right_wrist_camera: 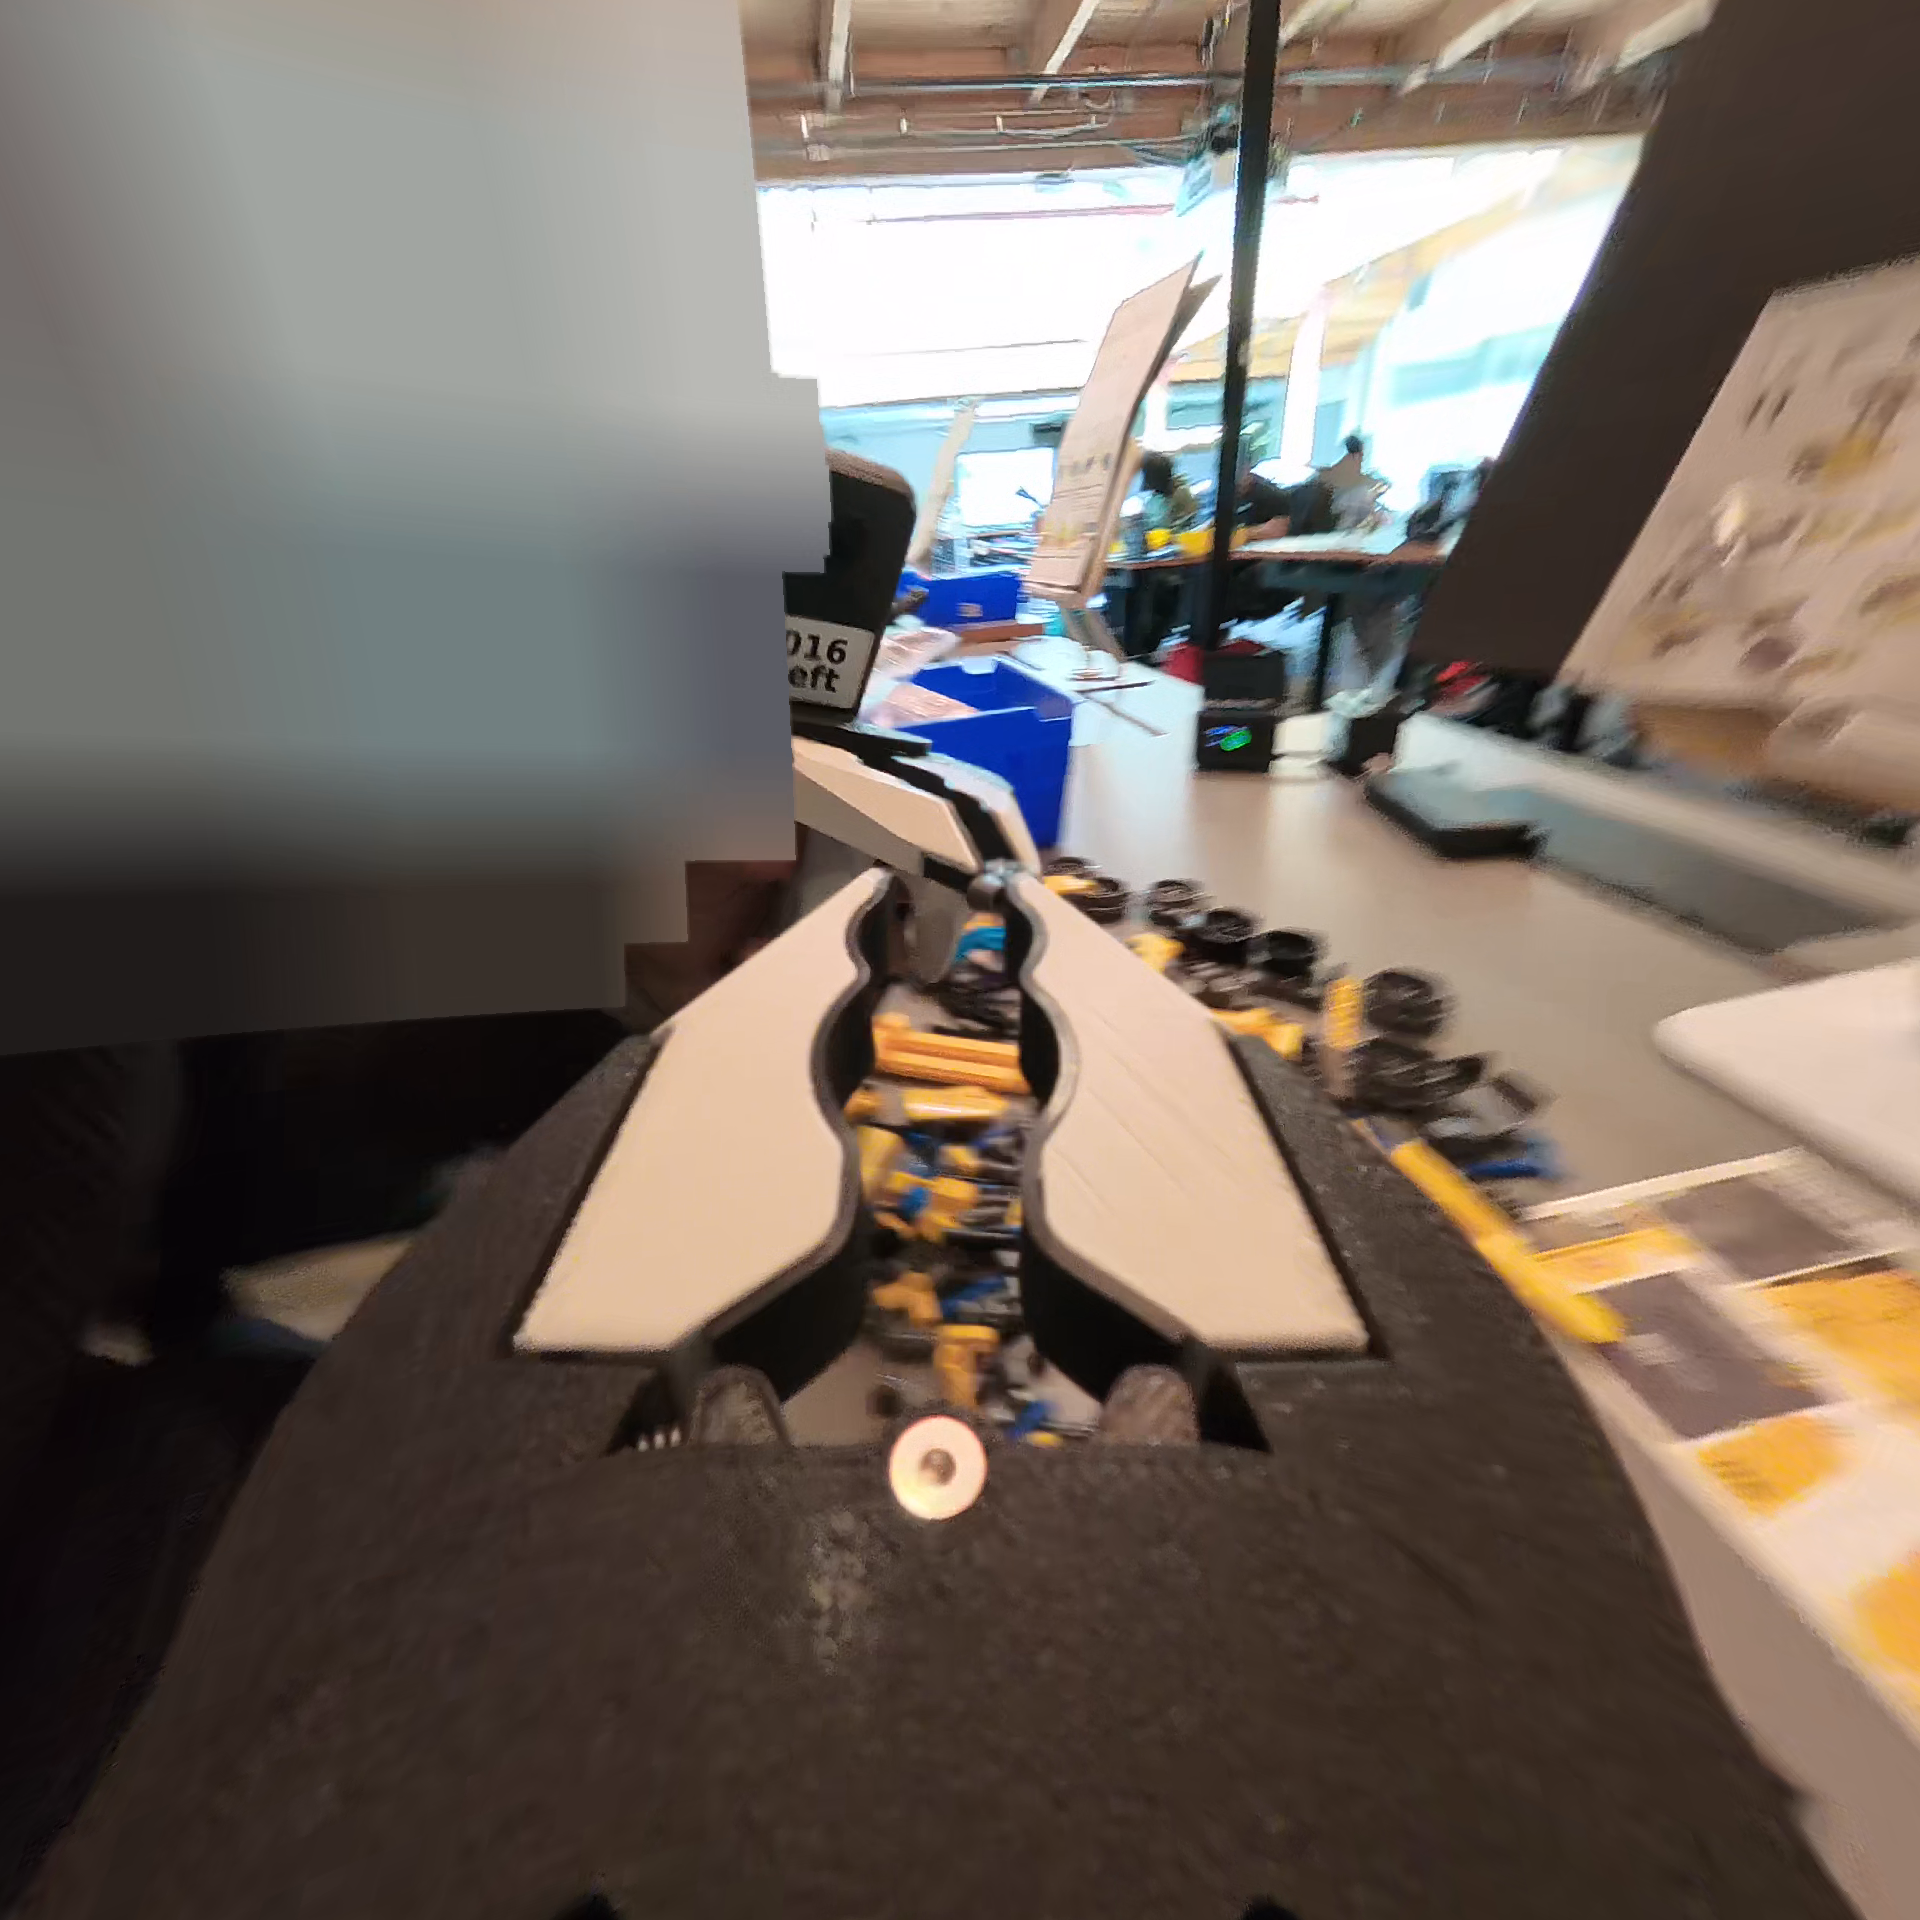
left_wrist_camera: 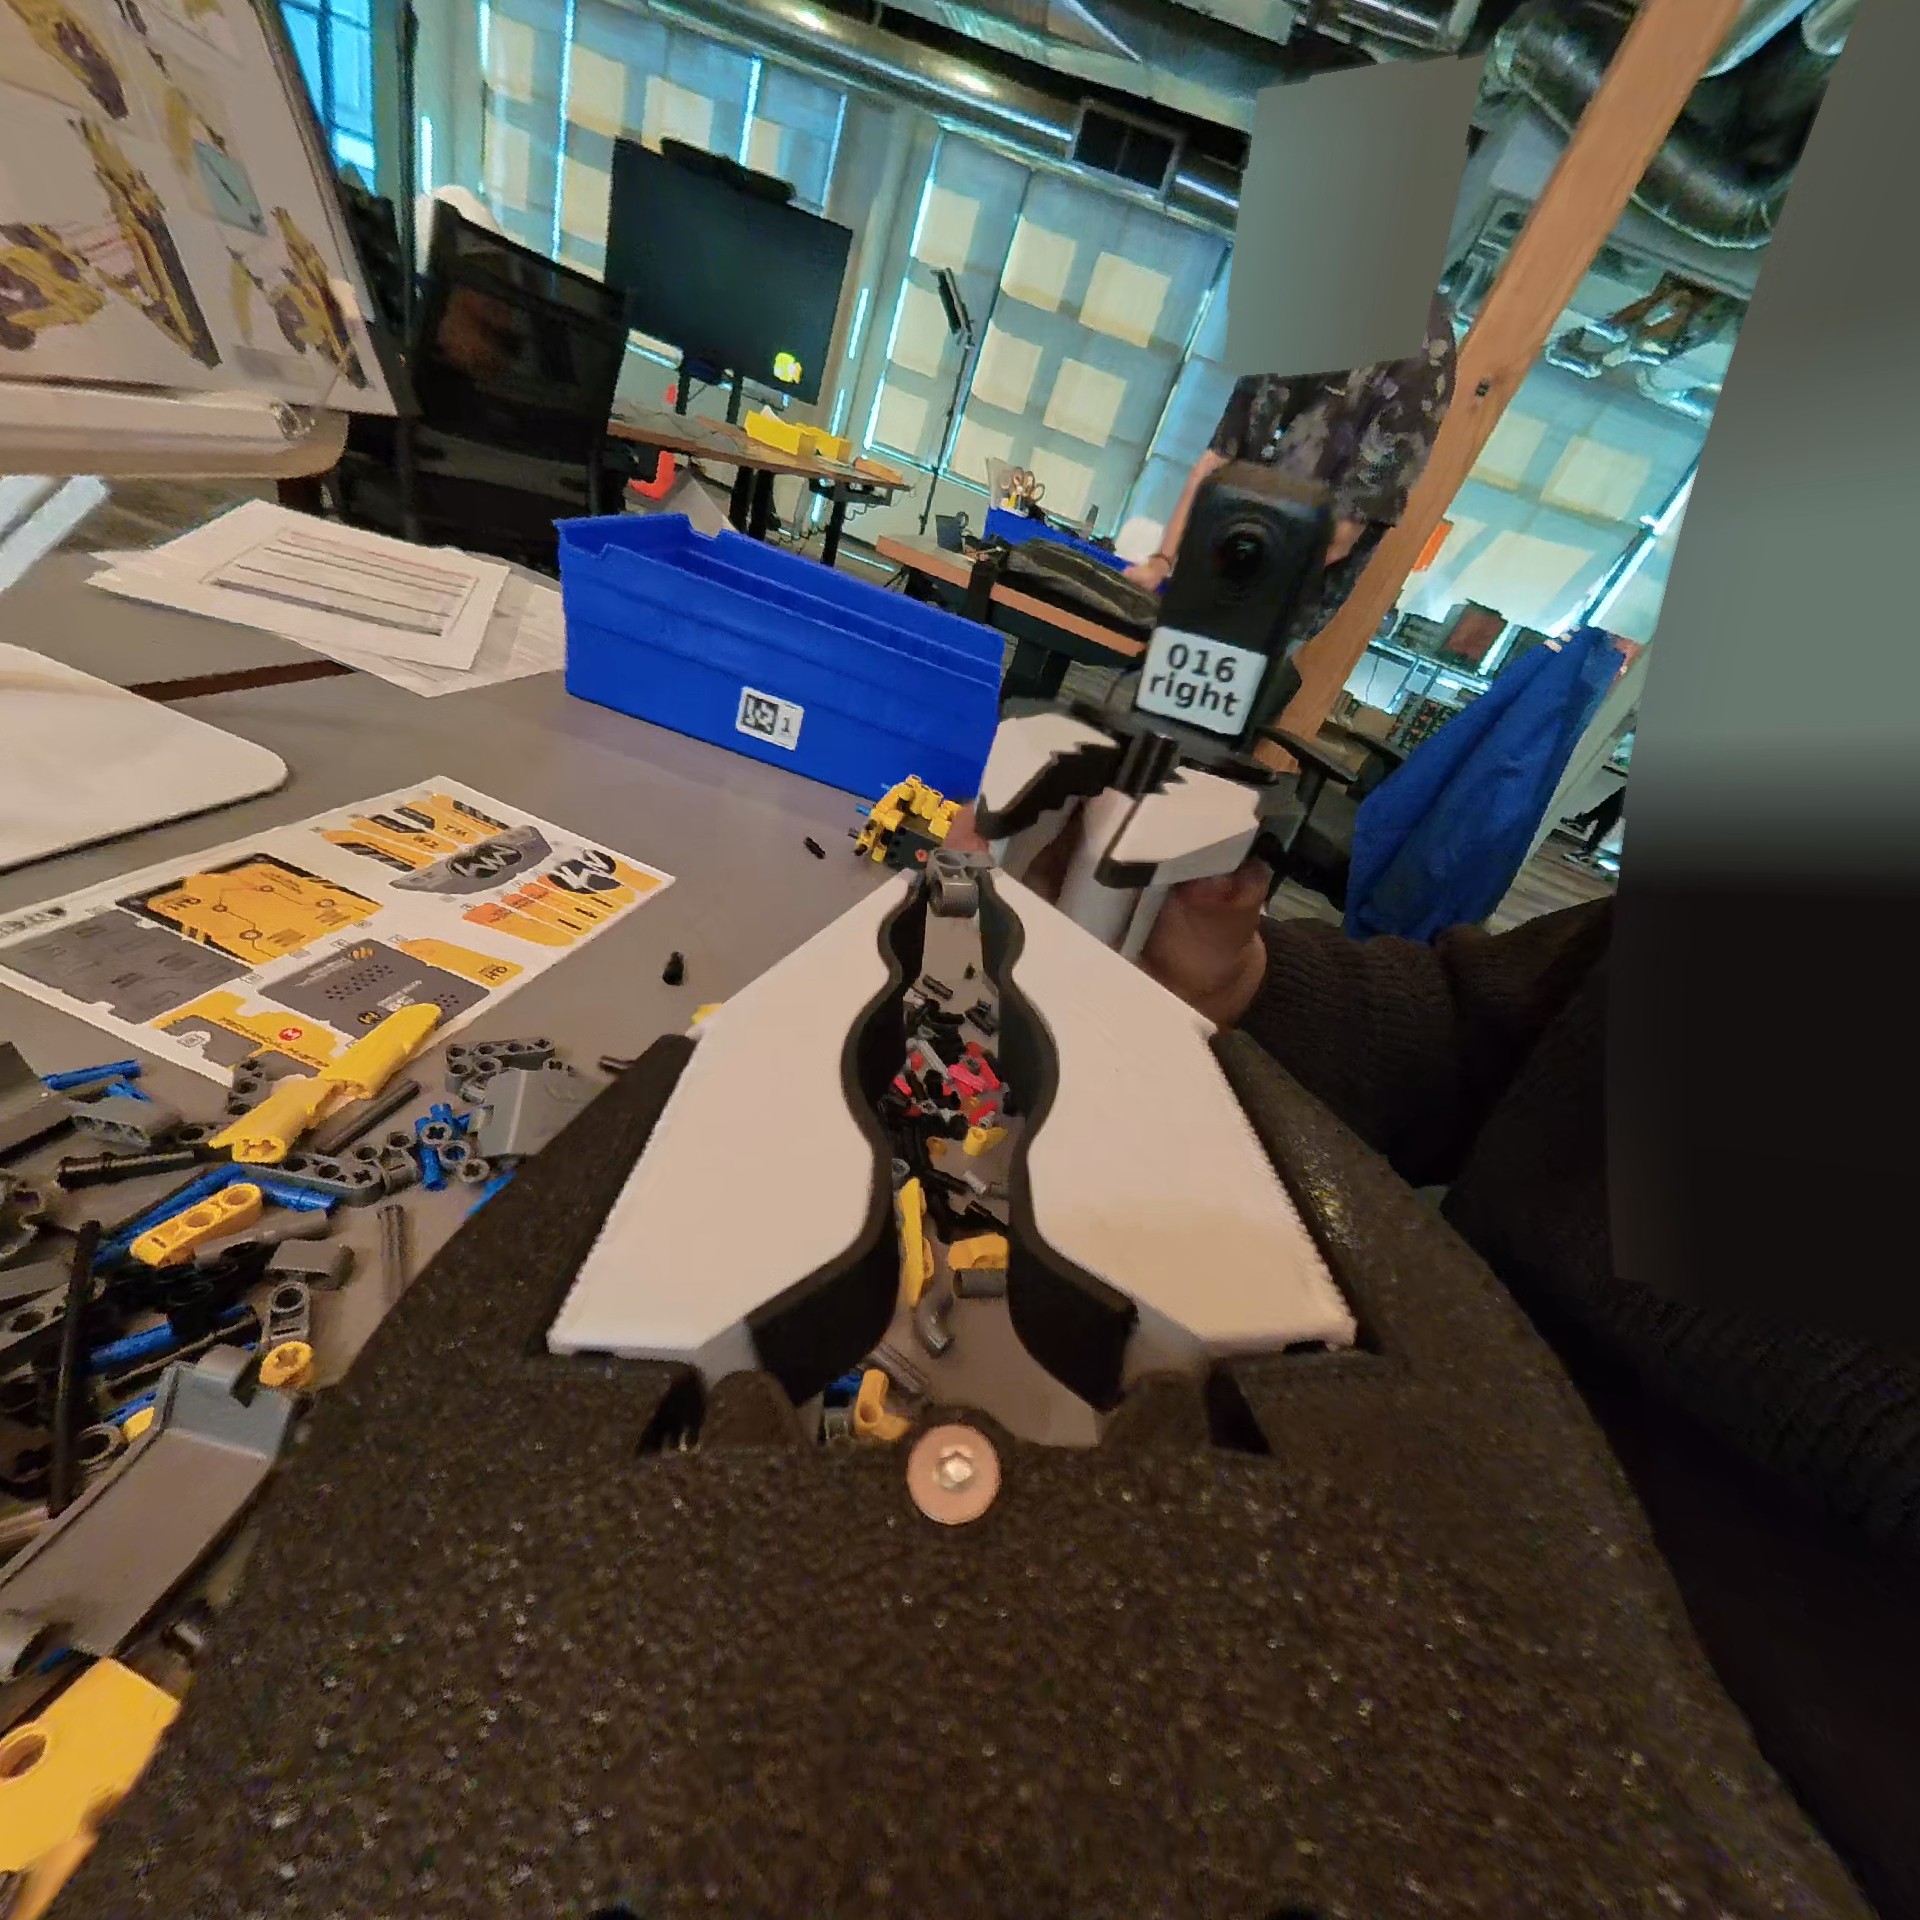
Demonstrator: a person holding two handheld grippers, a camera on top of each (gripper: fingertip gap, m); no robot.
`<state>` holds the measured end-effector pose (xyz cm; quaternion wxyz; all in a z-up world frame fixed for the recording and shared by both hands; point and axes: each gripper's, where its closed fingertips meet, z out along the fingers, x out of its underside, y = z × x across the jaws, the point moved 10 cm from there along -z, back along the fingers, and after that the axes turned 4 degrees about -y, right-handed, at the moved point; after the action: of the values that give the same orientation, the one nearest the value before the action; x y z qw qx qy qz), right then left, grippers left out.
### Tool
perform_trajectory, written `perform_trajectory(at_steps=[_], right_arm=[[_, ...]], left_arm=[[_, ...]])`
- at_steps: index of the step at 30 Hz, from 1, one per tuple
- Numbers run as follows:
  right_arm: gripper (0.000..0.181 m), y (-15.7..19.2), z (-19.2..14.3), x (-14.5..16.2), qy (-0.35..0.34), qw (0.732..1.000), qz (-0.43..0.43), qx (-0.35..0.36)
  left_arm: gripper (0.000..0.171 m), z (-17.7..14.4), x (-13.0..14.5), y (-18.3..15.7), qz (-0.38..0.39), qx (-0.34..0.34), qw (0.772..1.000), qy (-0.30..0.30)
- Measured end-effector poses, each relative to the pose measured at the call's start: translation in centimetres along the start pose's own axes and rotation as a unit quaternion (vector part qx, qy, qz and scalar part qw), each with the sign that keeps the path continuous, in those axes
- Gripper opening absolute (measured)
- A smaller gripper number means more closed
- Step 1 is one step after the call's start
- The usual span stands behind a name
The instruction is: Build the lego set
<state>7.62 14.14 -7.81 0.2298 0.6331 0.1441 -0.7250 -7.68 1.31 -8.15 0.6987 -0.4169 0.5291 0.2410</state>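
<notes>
1. Left hand-held gripper [left_wrist_camera: 951, 883], frame centre: tips clamped on a small grey connector [left_wrist_camera: 954, 881]; keep the grip steady.
2. Right hand-held gripper [right_wrist_camera: 940, 883]: tips slightly apart, empty, above loose pieces [right_wrist_camera: 935, 1143] on the table [right_wrist_camera: 1247, 831]; approach slowly.

Right wrist view motion-blurred; sticker sheet [right_wrist_camera: 1704, 1340] smeared (cut by edge), loose parts [right_wrist_camera: 935, 1174] indistinct.

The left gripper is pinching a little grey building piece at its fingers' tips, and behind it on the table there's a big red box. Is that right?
Almost. The left gripper does pinch a small grey piece at the tips of its fingers, but the box behind it on the table is blue, not red. The left wrist view shows this.
</notes>
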Motion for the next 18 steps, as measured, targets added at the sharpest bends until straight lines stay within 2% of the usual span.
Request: perform_trajectory(at_steps=[3,6,9,13,18], right_arm=[[0.025,1.0,0.0,0.1,0.023,0.990,-0.139,0.023],[0.025,2.4,0.2,0.5,0.057,0.954,-0.291,0.050],[0.024,3.2,0.3,0.7,0.071,0.917,-0.385,0.076],[0.022,2.9,0.2,0.8,0.075,0.909,-0.401,0.089],[0.013,2.4,0.0,0.9,0.078,0.923,-0.369,0.070]], left_arm=[[0.009,0.3,0.3,0.1,-0.027,0.022,0.999,0.013],[0.009,0.4,0.4,0.0,-0.034,0.034,0.999,0.018],[0.009,0.5,0.6,0.0,-0.043,0.045,0.998,0.025],[0.009,0.6,0.7,-0.1,-0.043,0.053,0.997,0.035],[0.009,0.7,0.8,-0.2,-0.041,0.055,0.997,0.035]])
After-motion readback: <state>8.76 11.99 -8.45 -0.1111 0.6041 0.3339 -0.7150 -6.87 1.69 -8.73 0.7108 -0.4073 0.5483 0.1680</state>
